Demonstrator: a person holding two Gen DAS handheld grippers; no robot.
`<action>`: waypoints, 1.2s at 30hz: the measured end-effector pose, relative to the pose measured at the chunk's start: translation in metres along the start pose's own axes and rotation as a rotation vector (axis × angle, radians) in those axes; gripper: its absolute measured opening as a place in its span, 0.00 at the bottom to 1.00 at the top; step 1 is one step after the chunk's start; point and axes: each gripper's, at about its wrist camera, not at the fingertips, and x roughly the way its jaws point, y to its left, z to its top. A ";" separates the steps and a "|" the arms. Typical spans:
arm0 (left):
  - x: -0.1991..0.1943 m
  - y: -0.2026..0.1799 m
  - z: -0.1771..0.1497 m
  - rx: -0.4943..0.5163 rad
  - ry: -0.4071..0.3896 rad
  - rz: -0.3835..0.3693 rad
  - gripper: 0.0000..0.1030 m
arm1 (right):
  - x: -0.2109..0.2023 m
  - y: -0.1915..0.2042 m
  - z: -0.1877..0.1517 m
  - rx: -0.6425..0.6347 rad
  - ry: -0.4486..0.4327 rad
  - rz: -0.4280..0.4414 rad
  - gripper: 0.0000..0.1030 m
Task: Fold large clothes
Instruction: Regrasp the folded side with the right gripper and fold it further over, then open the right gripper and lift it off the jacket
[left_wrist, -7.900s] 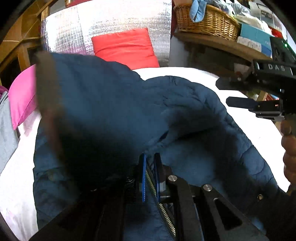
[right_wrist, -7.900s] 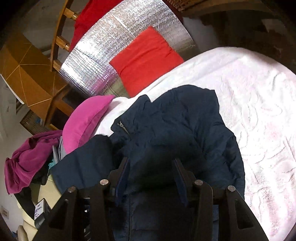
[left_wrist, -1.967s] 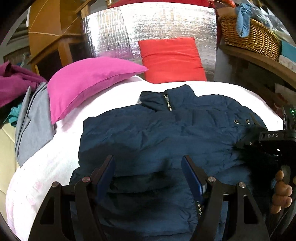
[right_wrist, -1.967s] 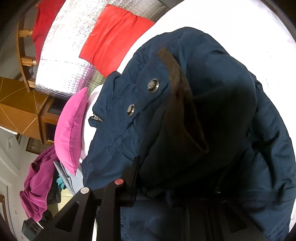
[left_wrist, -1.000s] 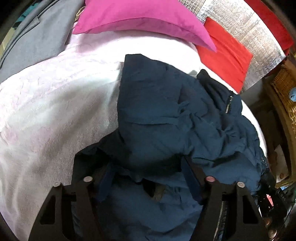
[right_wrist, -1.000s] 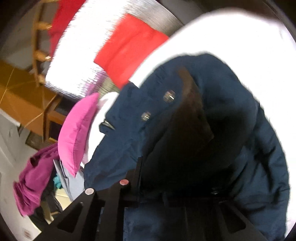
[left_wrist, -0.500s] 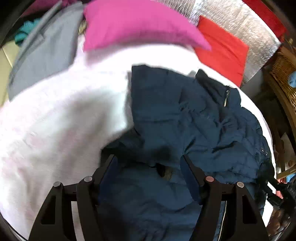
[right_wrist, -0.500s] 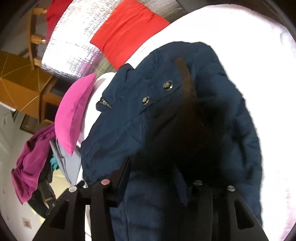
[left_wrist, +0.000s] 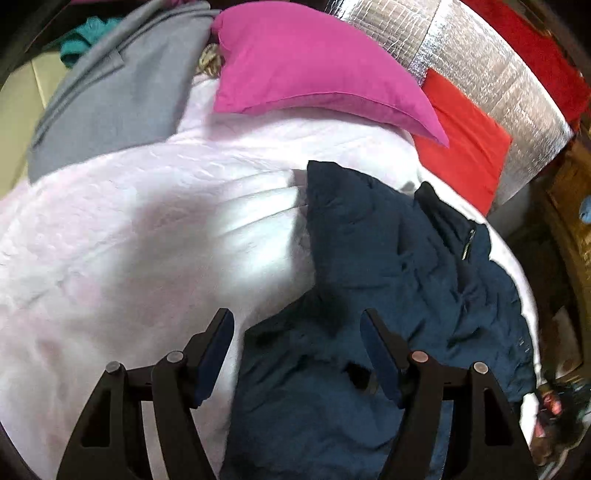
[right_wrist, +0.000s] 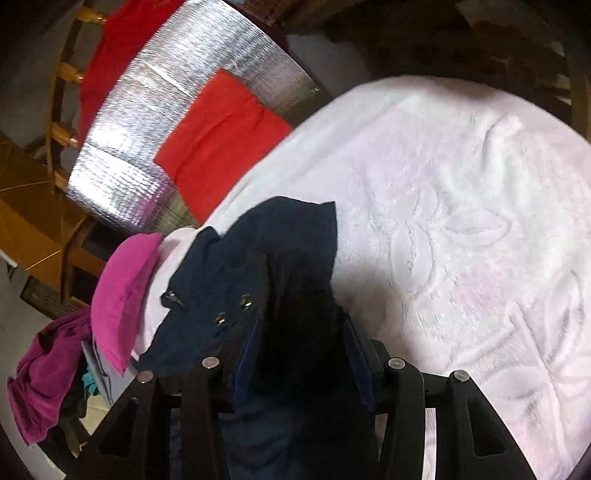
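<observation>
A dark navy puffer jacket (left_wrist: 399, 280) lies folded in on a white bedspread (left_wrist: 147, 236), its zipped collar toward the far right. My left gripper (left_wrist: 297, 332) is open and empty, hovering over the jacket's near left edge. In the right wrist view the jacket (right_wrist: 273, 258) runs from the middle down under my right gripper (right_wrist: 301, 341), whose jaws stand apart with dark fabric between and below them; two snap buttons (right_wrist: 232, 308) show just left of it.
A pink pillow (left_wrist: 314, 74) and a red pillow (left_wrist: 465, 155) lie at the bed's far end against a silver foil panel (left_wrist: 480, 74). Grey clothes (left_wrist: 110, 92) are piled at the left. Bare bedspread (right_wrist: 461, 229) spreads to the right. Purple clothes (right_wrist: 44, 380) hang at the left.
Both grippers let go of the jacket's folded-in parts and pulled back. The left view swung left over bare bedspread, the right view swung right.
</observation>
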 end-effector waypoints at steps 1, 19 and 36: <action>0.003 0.000 0.001 -0.005 0.007 -0.015 0.69 | 0.009 -0.002 0.002 0.012 0.006 -0.001 0.63; 0.038 -0.026 -0.008 0.084 0.056 0.047 0.52 | 0.037 0.047 -0.008 -0.235 -0.059 -0.064 0.27; -0.048 -0.103 -0.036 0.438 -0.302 0.264 0.64 | 0.000 0.036 0.000 -0.133 -0.102 -0.076 0.51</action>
